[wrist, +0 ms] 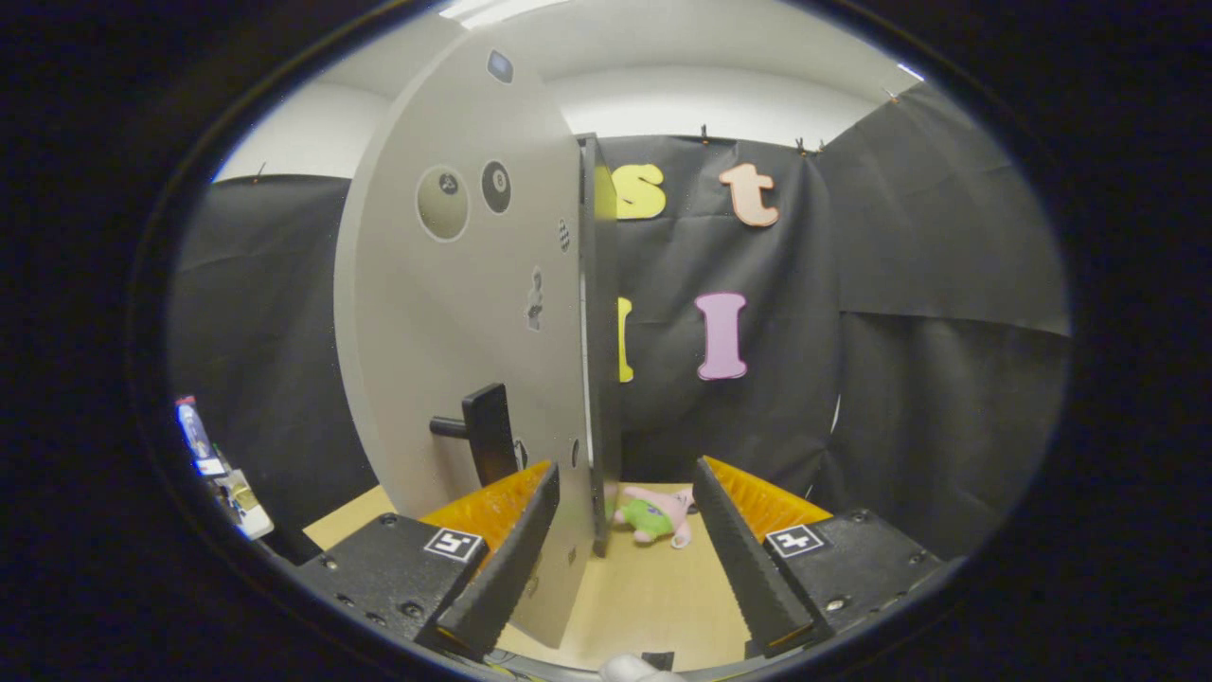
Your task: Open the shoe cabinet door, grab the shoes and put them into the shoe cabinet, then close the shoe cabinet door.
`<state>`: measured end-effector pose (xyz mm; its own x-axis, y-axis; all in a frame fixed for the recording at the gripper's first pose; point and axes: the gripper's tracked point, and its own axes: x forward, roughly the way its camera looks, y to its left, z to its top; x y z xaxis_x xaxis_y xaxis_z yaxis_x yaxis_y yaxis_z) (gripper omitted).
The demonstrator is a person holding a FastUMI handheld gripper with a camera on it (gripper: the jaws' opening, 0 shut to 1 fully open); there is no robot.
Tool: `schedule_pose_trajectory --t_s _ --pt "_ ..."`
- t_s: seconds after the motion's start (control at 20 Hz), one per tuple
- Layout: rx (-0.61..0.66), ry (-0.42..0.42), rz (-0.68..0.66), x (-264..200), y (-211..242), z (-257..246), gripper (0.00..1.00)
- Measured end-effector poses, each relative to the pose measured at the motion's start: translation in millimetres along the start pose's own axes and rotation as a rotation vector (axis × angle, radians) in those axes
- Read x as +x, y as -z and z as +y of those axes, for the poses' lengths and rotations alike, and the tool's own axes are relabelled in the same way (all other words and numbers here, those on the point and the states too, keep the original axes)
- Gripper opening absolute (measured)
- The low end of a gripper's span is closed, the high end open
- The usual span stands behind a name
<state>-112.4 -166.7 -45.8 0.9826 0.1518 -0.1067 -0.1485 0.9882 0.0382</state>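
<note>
Black cloth walls a wooden bench point(653, 597) where the grey cabinet door point(464, 313) stands ajar, its edge between the spread, empty fingers point(625, 559); a plush slipper point(655, 516) lies just beyond.

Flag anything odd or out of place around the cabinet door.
A pink and green plush toy lies on its side on the wooden floor, just beyond the open door's edge, with the open hand-held gripper straddling that edge. No shoes lie by it. Nothing looks spilled or damaged.
</note>
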Motion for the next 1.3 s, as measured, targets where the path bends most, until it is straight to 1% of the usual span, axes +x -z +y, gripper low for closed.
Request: schedule_pose_trajectory --t_s 0.1,0.35,0.55,0.9,1.1,1.3 --pt "0.013 -0.010 0.013 -1 3 14 0.94" --pt "0.017 0.014 0.021 -6 3 43 0.94" --pt "0.026 0.029 0.022 2 5 71 0.94" --pt "0.017 0.023 0.022 25 8 133 0.94" --pt "0.026 -0.006 0.022 48 12 169 0.94" --pt "0.025 -0.064 0.029 79 11 212 0.94"
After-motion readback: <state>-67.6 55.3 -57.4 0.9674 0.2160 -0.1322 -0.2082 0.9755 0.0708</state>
